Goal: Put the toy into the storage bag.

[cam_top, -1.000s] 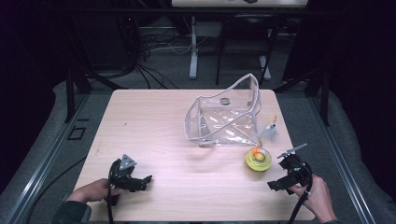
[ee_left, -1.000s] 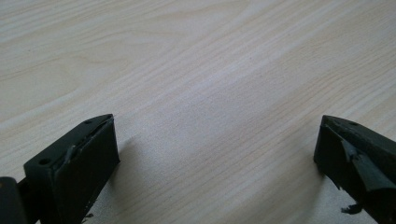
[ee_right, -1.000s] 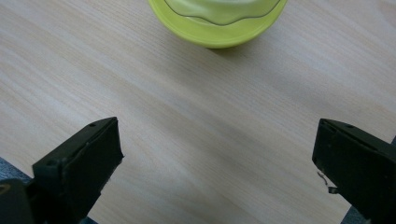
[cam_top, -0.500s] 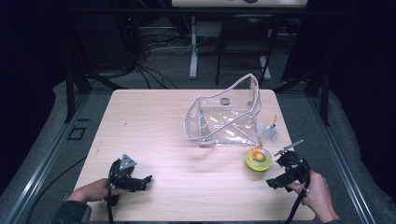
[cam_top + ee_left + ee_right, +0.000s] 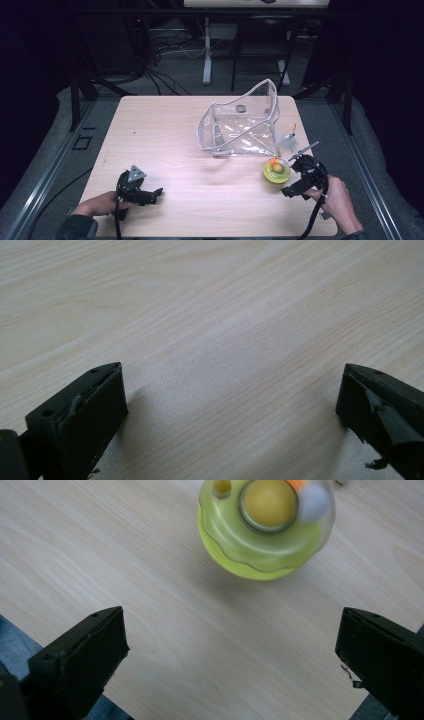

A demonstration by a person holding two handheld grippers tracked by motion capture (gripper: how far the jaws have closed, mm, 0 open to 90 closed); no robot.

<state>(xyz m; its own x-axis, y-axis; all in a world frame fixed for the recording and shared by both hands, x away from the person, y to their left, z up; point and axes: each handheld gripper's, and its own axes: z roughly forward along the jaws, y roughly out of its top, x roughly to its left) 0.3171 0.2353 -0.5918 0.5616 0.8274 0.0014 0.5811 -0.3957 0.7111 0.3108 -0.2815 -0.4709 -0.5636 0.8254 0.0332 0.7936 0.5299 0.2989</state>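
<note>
Yellow-green round plastic toy (image 5: 276, 170) with an orange ball on top sat near the wooden table's (image 5: 165, 130) right front edge — we held our right gripper (image 5: 232, 645) just beside it, jaws spread; our left gripper (image 5: 232, 400) also gaped over bare wood.

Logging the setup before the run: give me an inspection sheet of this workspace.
Surface: wooden table, bare wood at left.
Job's things: yellow-green toy near the right edge; clear bag behind it, open.
Clutter: small tag by the bag.
Grippers: left gripper open over bare wood; right gripper open, beside the toy, not touching.
Cables: one trails from each gripper; more on the floor behind.
Surroundings: dark room, table legs beyond.
</note>
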